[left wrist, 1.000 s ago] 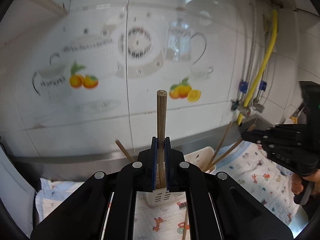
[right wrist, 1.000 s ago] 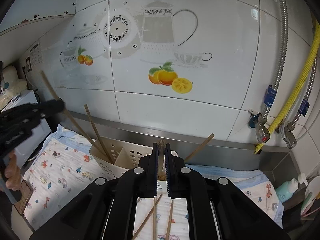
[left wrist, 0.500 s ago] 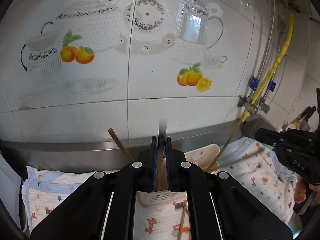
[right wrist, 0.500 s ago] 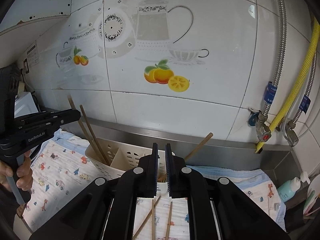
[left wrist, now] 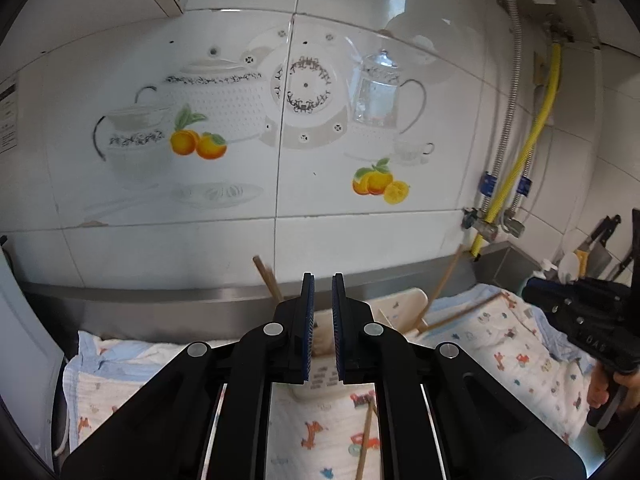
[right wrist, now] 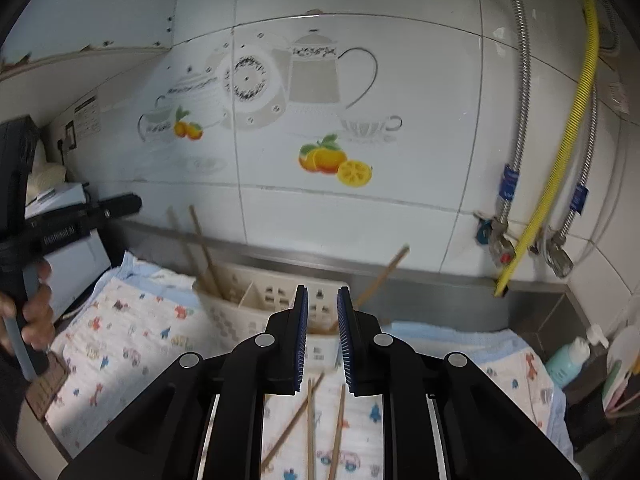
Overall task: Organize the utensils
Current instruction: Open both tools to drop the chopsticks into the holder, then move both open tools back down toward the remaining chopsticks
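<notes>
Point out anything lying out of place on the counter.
Three chopsticks lie loose and crossed on the printed cloth in front of the white utensil basket, not in it. Others lean in the basket at scattered angles. Both grippers, left and right, hold nothing; the right's jaws are opening.

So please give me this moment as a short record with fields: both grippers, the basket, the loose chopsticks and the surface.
left gripper: jaws slightly apart, nothing between them
right gripper: jaws opening, nothing between them
basket: cream, slotted, chopsticks standing tilted inside
loose chopsticks: three lying on the cloth
cloth: printed, covers the counter
</notes>
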